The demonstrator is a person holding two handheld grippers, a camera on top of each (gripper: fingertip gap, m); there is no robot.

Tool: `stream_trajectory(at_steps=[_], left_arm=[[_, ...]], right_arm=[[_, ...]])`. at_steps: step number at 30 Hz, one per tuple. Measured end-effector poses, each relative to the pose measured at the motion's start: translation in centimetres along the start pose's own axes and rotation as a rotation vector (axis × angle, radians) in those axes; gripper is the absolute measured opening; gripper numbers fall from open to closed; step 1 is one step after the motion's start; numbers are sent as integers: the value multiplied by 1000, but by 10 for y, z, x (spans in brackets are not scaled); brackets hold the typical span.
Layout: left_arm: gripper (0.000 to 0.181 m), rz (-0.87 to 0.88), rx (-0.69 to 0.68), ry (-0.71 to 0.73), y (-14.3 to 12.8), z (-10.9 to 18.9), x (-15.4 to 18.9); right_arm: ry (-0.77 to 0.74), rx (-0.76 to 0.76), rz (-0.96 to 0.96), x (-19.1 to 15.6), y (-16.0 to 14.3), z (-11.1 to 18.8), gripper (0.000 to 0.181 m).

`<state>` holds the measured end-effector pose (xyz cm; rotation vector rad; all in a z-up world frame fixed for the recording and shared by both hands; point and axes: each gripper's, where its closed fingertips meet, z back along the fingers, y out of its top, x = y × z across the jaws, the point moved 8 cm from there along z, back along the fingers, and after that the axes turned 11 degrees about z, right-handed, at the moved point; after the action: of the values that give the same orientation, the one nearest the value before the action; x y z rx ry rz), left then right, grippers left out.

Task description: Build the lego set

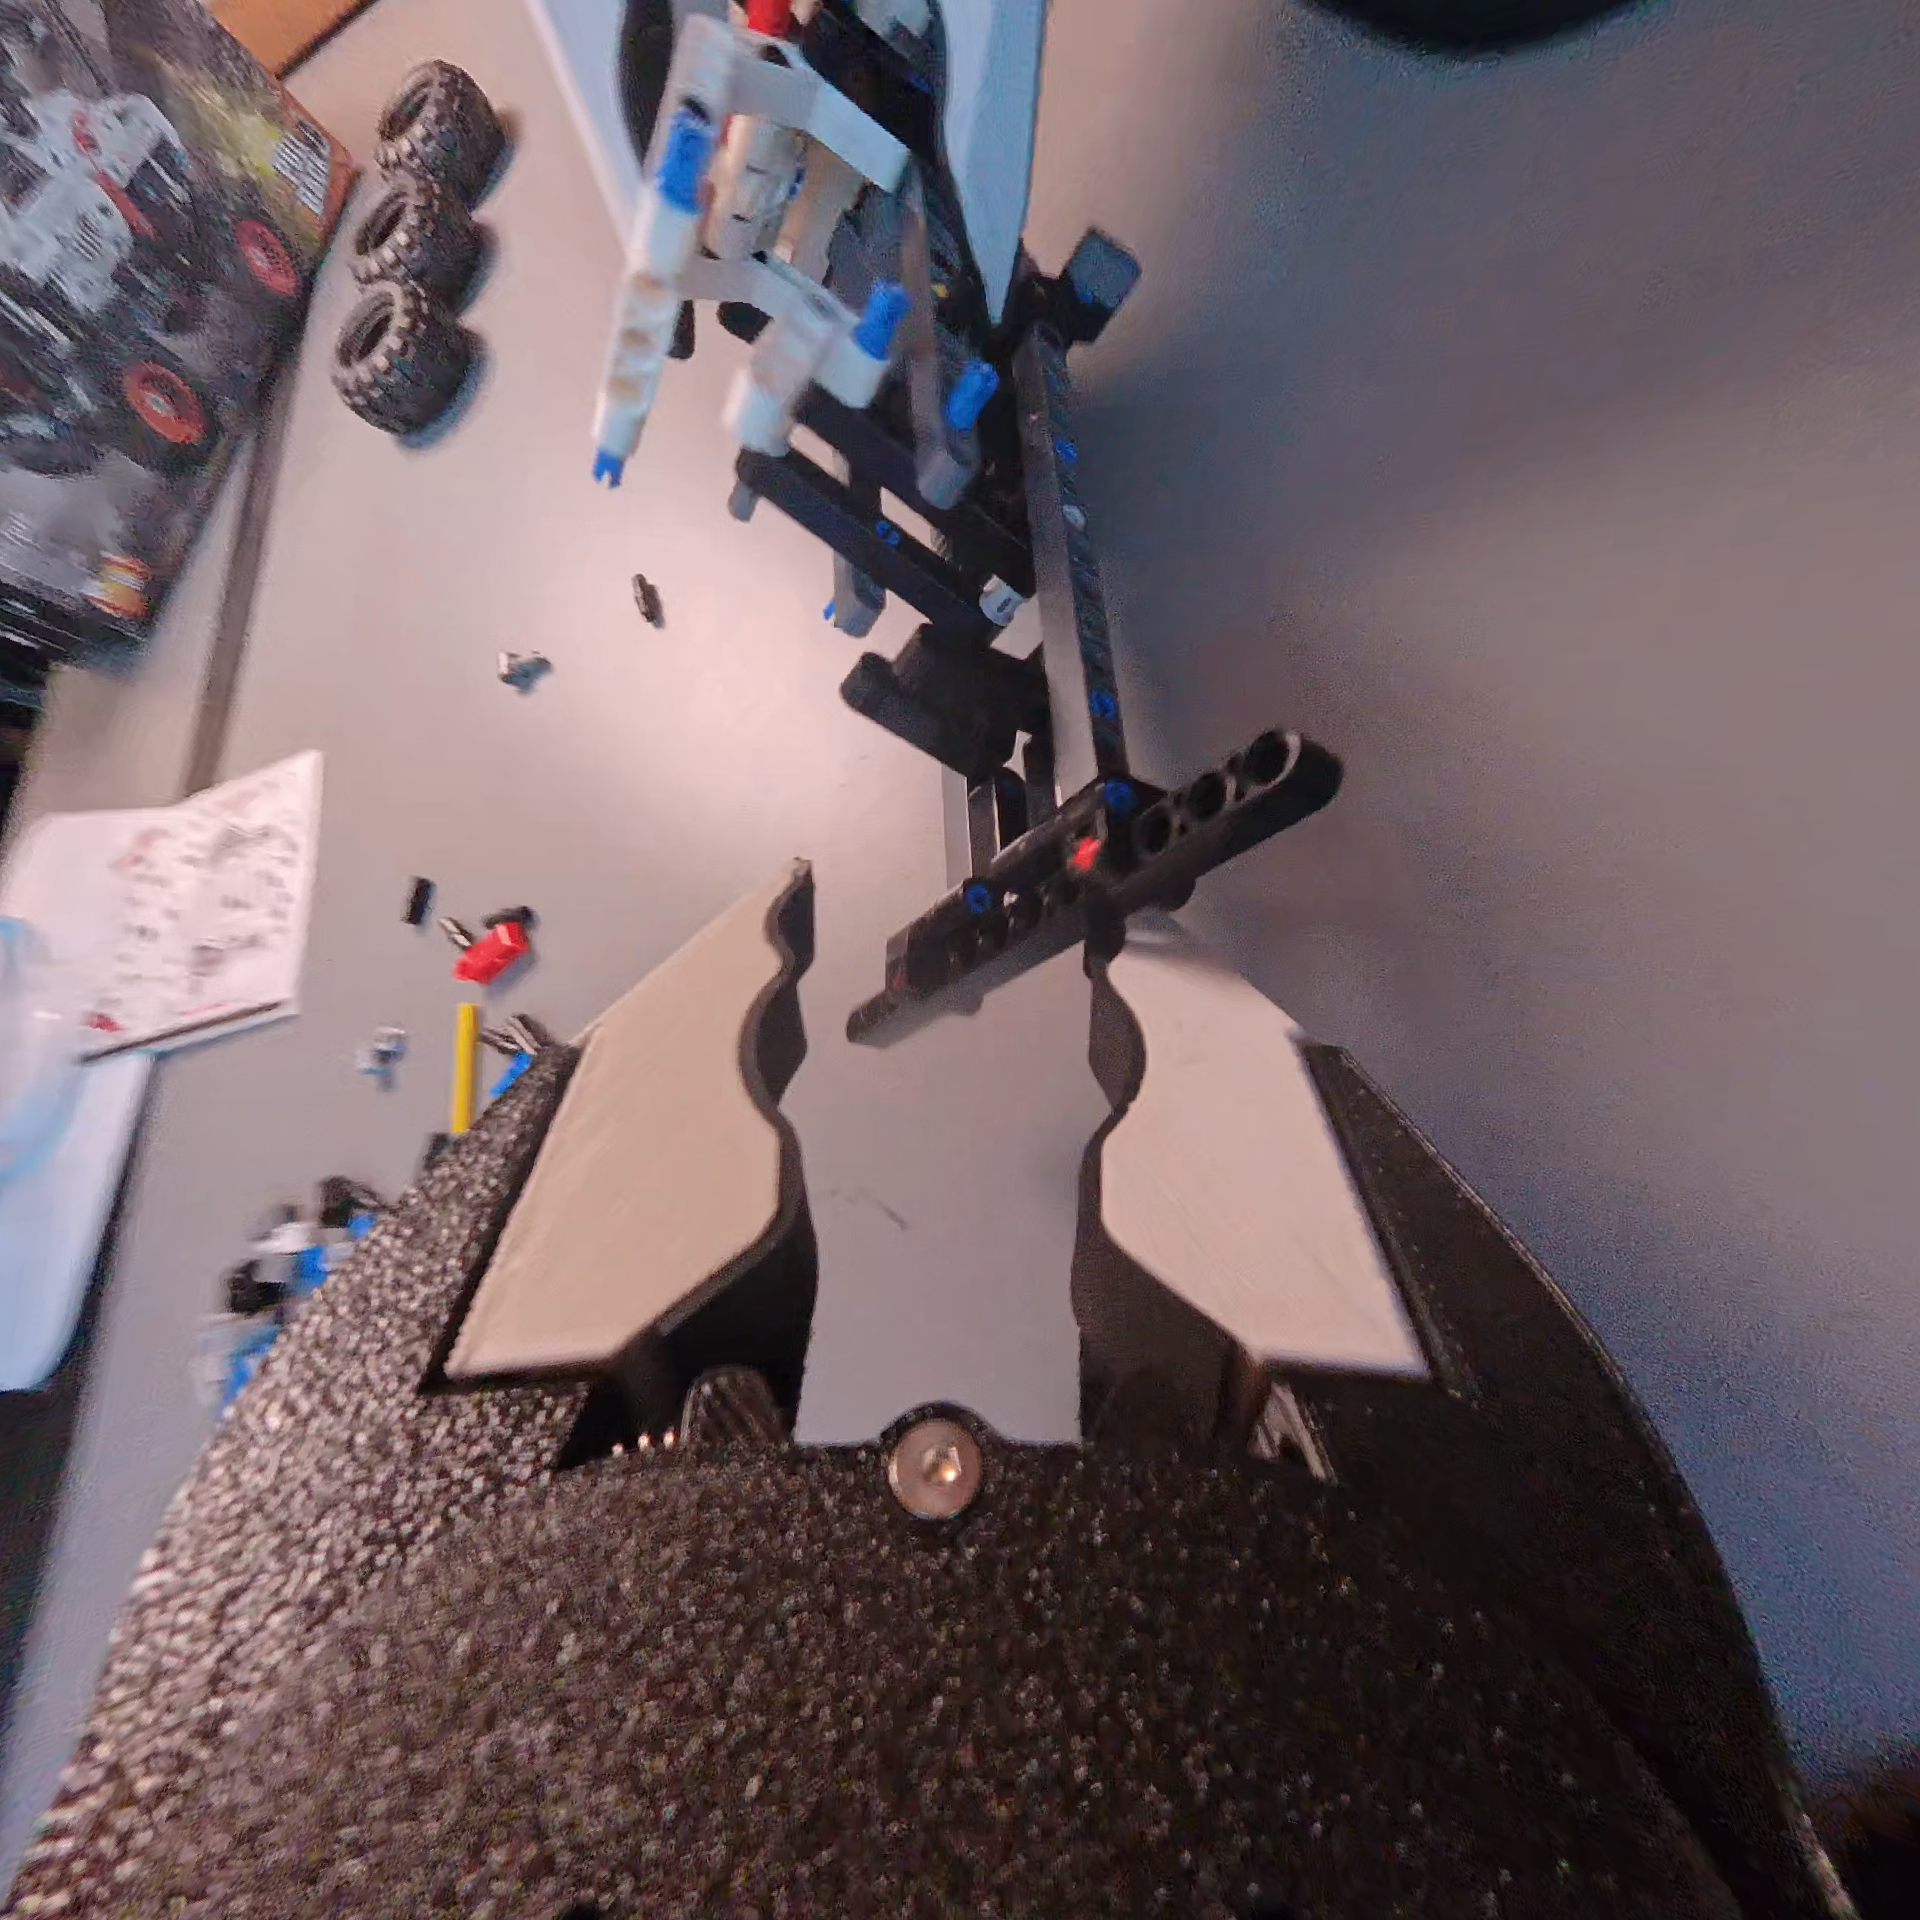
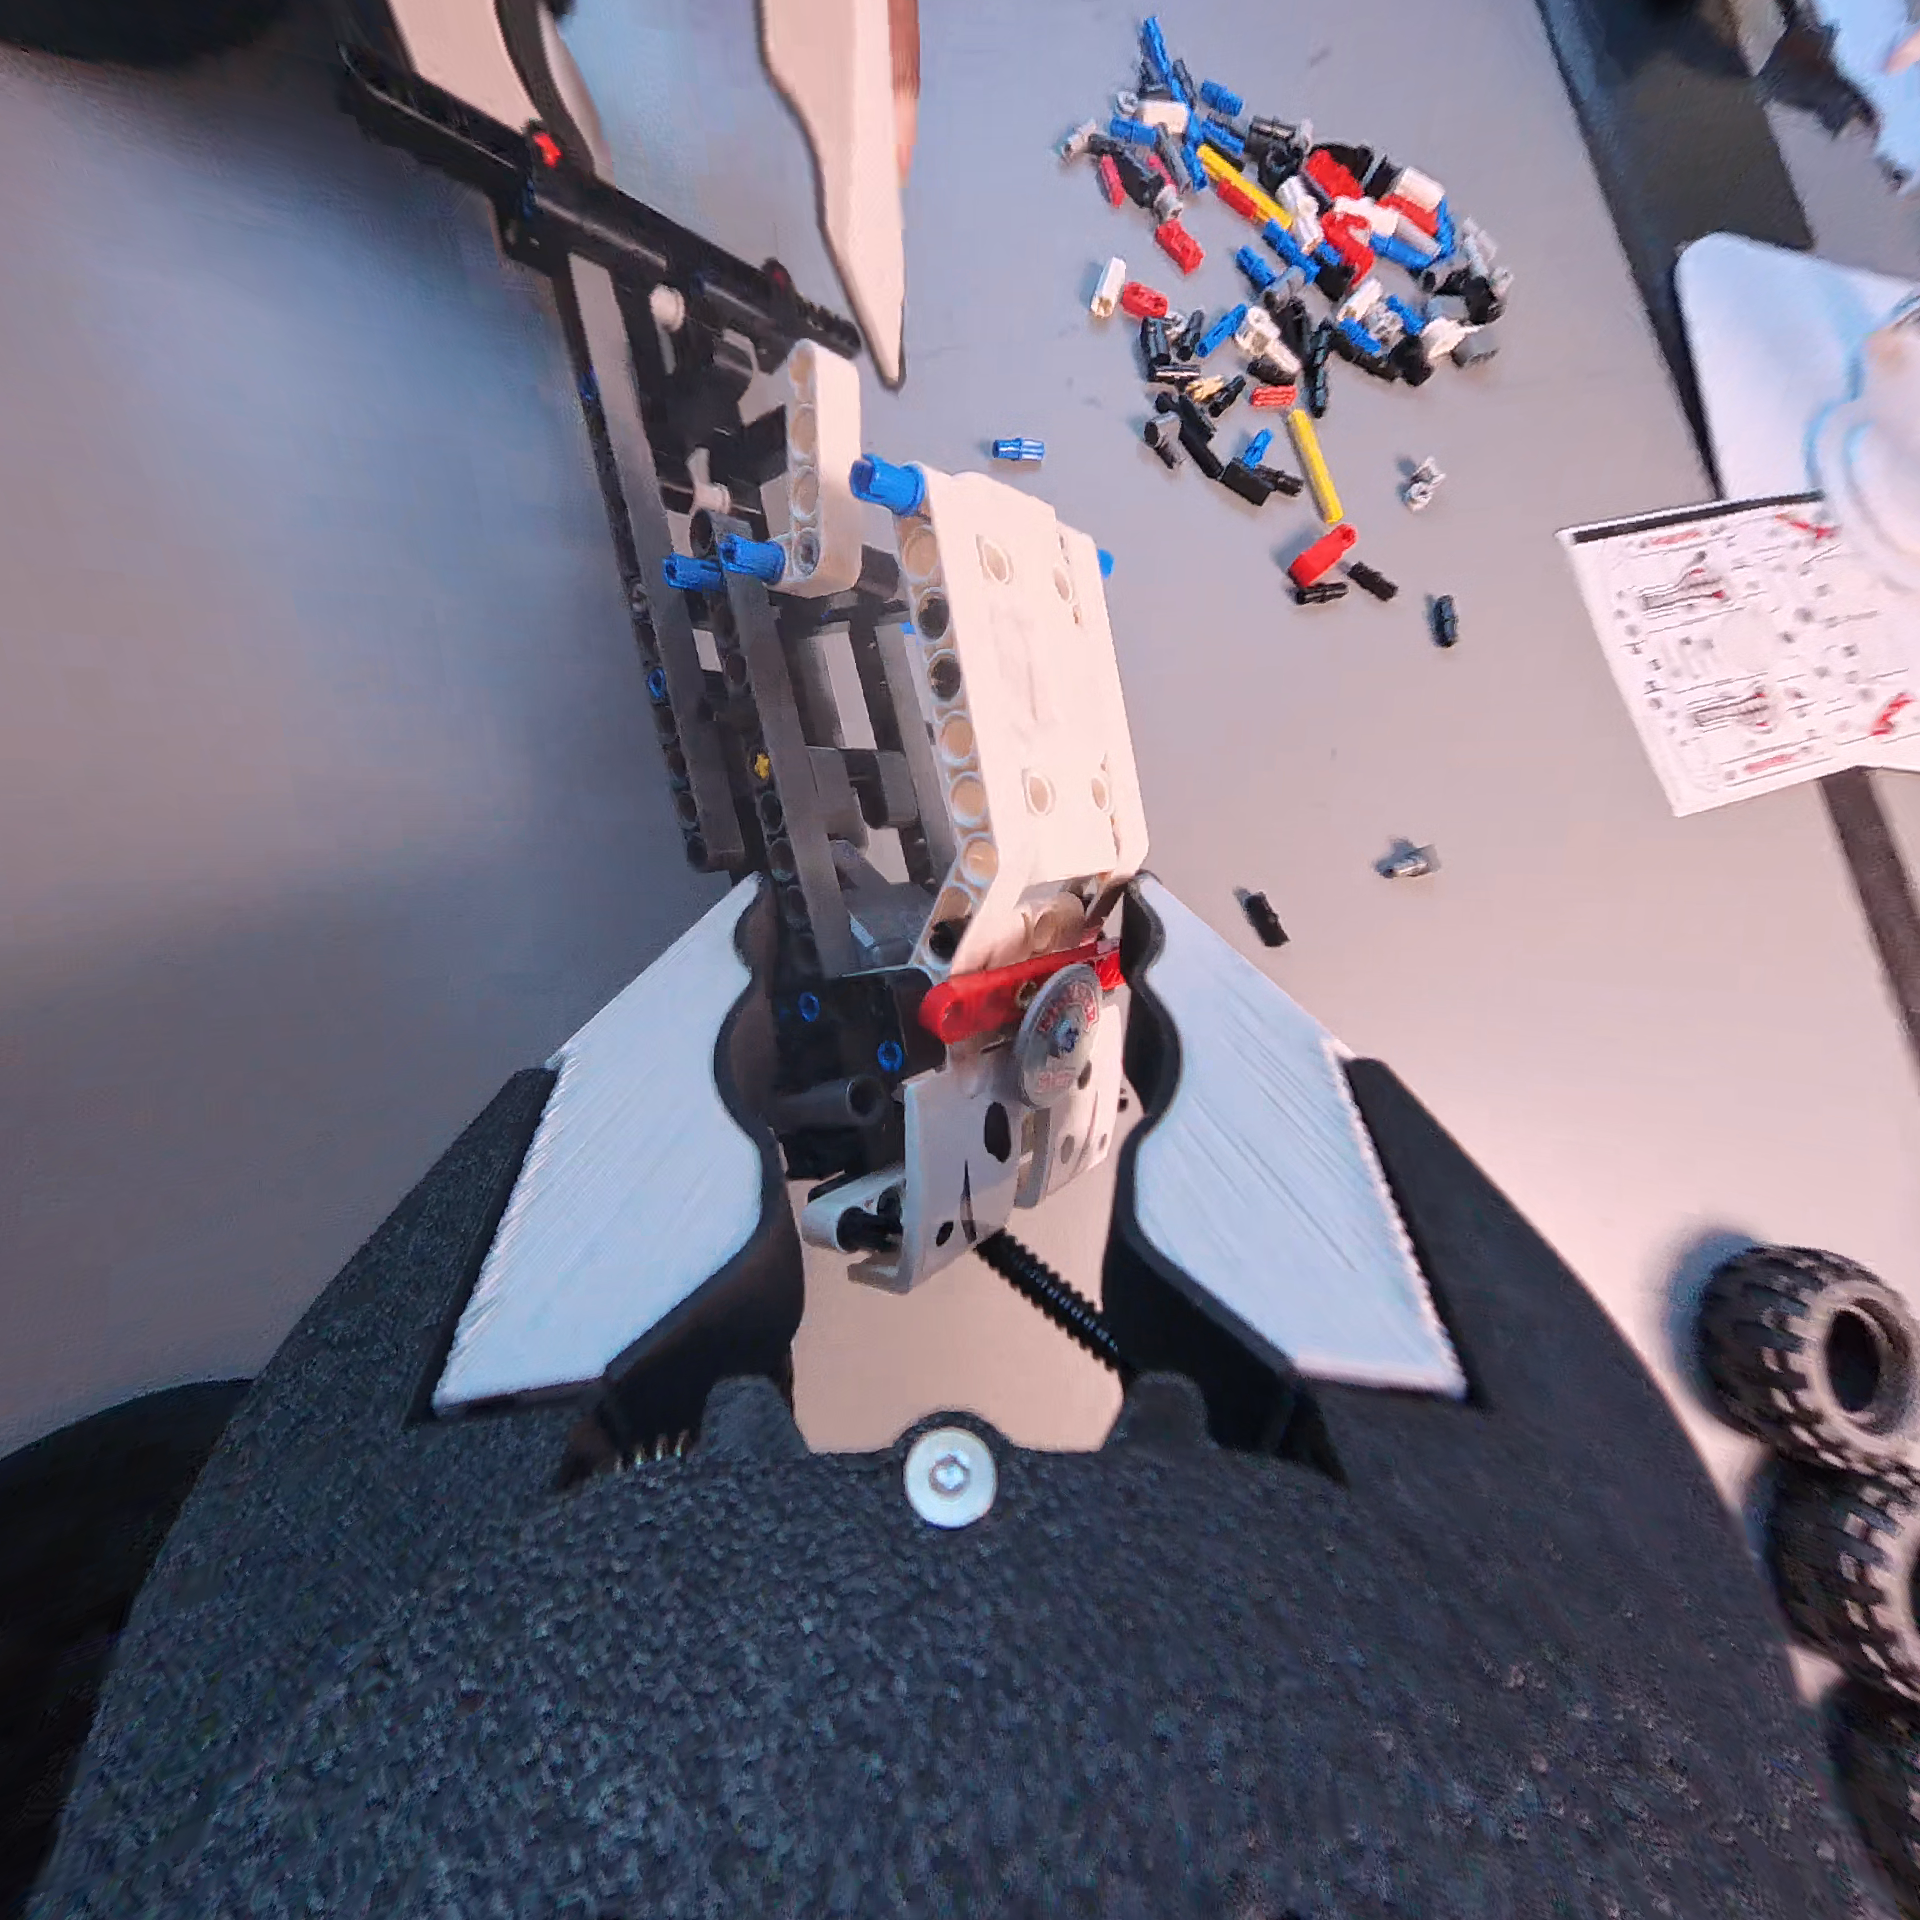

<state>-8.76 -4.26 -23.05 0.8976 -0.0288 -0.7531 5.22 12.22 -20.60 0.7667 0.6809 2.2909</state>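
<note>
Work surface: a plain pale grey counter [image 2: 1455, 1039], matte, evenly lit with a warm patch near its middle. A dark strip runs along one edge, beside the set's box [image 1: 145, 312]; the room beyond is too blurred to read.

Right gripper [image 2: 940, 914]: fingers clamped on the near end of the lego chassis [image 2: 831, 675], a black, grey and white frame with blue pins, held up off the counter. Its far end carries a black cross beam [image 1: 1101, 873].

Left gripper [image 1: 951, 925]: fingers apart, the cross beam lying between the tips; contact cannot be judged.

On the counter: a loose pile of small pieces [image 2: 1288, 260] in blue, black, red, white and yellow at far right in the right wrist view; stray pins near it; an open instruction booklet [image 2: 1745, 655] to the right; black knobby tyres [image 2: 1808, 1351] near right.
</note>
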Motion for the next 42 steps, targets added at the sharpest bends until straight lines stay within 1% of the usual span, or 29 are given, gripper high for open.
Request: stream_trajectory(at_steps=[2, 3, 4, 5, 7, 8, 10, 12, 15, 19, 23, 26, 28, 30, 33, 34, 35, 36, 37, 38, 39, 41, 42], left_arm=[[76, 210, 67, -147, -1, 16, -6], [88, 322, 123, -216, -2, 22, -10], [102, 425, 201, -271, -2, 28, -15], [115, 514, 287, -294, -1, 32, -21], [120, 655, 444, -299, 1, 37, -31], [120, 691, 498, -280, 3, 40, -35], [116, 707, 582, -220, 8, 46, -42], [109, 722, 631, -178, 11, 52, -47], [100, 715, 619, -82, 5, 52, -51], [88, 685, 590, 30, -1, 50, -53], [83, 656, 579, 128, -5, 50, -55], [79, 667, 609, 179, -8, 55, -60], [77, 665, 638, 232, -9, 60, -64], [72, 659, 664, 295, -10, 68, -70], [52, 658, 699, 423, -7, 79, -86], [29, 667, 707, 470, -5, 83, -95], [0, 672, 716, 526, -3, 87, -104], [0, 674, 720, 570, -1, 91, -114], [0, 678, 719, 606, 2, 93, -124], [0, 677, 719, 636, 5, 95, -134], [0, 674, 723, 664, 8, 97, -144], [0, 687, 717, 697, 14, 97, -164], [4, 699, 714, 707, 17, 95, -175]], right_arm=[[-121, -37, 87, -9, 2, 3, 65], [-193, -70, 145, -14, 3, 3, 65], [-253, -111, 196, -21, 3, 2, 64], [-303, -156, 251, -27, 3, 0, 64], [-394, -162, 338, -39, 7, -2, 64], [-423, -179, 358, -41, 8, -3, 64], [-444, -187, 368, -43, 10, -5, 63], [-452, -212, 377, -43, 12, -7, 63], [-442, -273, 413, -44, 19, -9, 63], [-398, -334, 372, -44, 30, -9, 62], [-334, -273, 264, -48, 47, -5, 65], [-311, -228, 231, -44, 52, 0, 66], [-288, -122, 146, -37, 58, 10, 67], [-299, 28, 18, -17, 66, 26, 67], [-409, 195, -115, 39, 69, 49, 71], [-446, 237, -156, 61, 68, 54, 73], [-496, 268, -183, 85, 67, 57, 72], [-556, 292, -193, 109, 64, 58, 64], [-614, 309, -195, 133, 61, 58, 49], [-660, 317, -185, 157, 57, 55, 27], [-716, 334, -176, 181, 54, 52, 0], [-774, 354, -214, 227, 45, 40, 0], [-813, 354, -256, 249, 38, 33, 0]])
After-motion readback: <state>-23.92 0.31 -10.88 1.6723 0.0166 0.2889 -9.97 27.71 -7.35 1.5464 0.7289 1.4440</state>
